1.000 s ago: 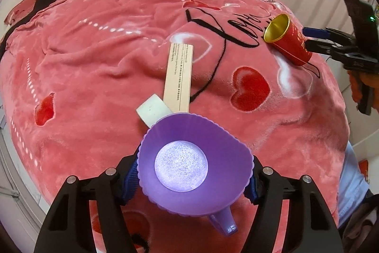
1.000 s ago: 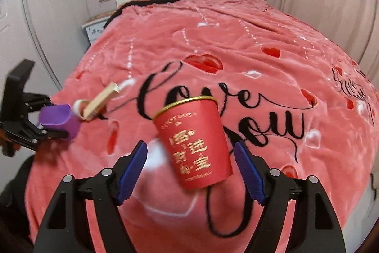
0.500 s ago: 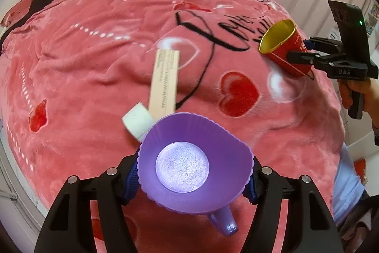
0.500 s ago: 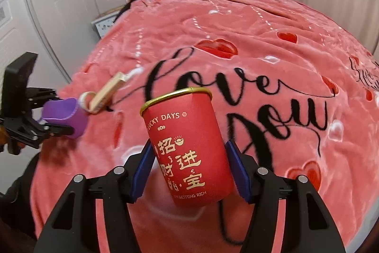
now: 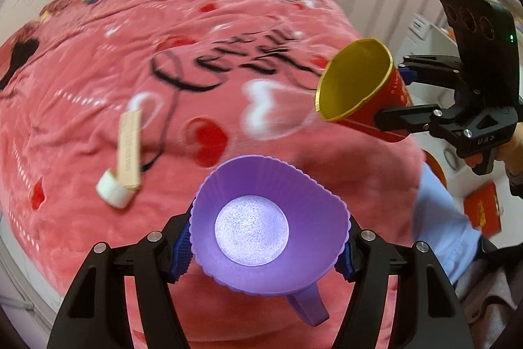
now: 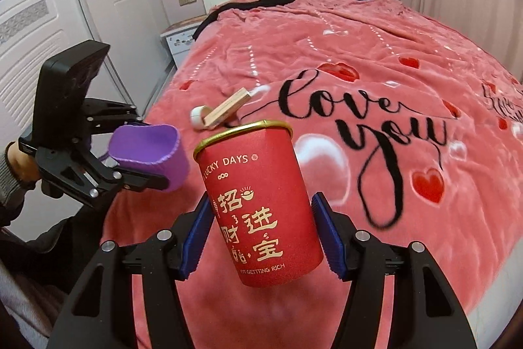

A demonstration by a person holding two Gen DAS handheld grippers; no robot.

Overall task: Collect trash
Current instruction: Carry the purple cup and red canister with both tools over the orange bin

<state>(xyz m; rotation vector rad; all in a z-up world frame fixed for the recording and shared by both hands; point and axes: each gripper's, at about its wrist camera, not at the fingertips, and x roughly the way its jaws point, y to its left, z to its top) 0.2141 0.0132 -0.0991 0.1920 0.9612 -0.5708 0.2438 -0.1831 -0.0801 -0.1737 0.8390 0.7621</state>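
Leaning slightly off upright, red cup [image 6: 260, 208] opens upward.

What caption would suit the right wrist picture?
Right gripper lifts a red paper cup above the pink bedspread.

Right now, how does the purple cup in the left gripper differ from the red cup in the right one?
The purple cup is soft-looking, fluted and squashed out of round, with a small handle; the red cup is a taller, stiff cup with a gold rim and no handle. The red cup carries printed gold lettering, the purple cup none. Both are empty and lifted clear of the blanket, each clamped between one gripper's blue pads.
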